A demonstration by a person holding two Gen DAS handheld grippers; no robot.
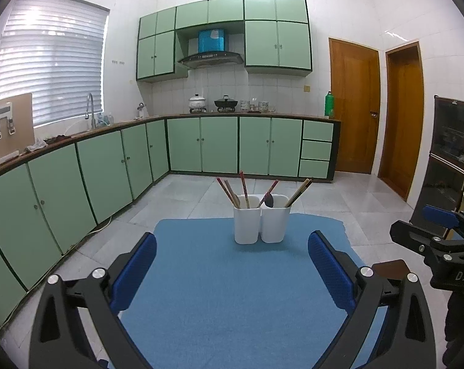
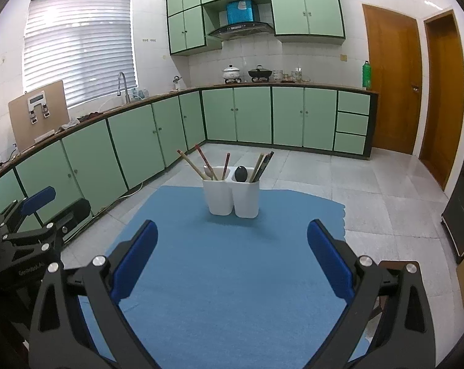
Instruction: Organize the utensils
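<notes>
Utensils: chopsticks (image 1: 243,189) and a dark spoon (image 1: 269,200) stand in a white two-compartment holder (image 1: 261,223) on the blue mat (image 1: 226,292).

Left gripper (image 1: 232,264): jaws wide apart, blue pads (image 1: 133,272) over bare mat, holding nothing, touching nothing.

Right gripper (image 2: 232,255): jaws equally wide, pads over bare mat, empty.

Holder sits ahead of both grippers, roughly centred between each pair of fingers, well apart from the tips. Neither gripper contacts it.

View differences: the right wrist view shows a pale spoon head (image 2: 208,170) in the left compartment beside the chopsticks; I cannot make it out in the left wrist view. Left wrist view catches the right gripper at its right edge. Right wrist view catches the left gripper at its left edge. Dark spoon sits in the right compartment in both views, with more chopsticks (image 2: 262,166) leaning right.
</notes>
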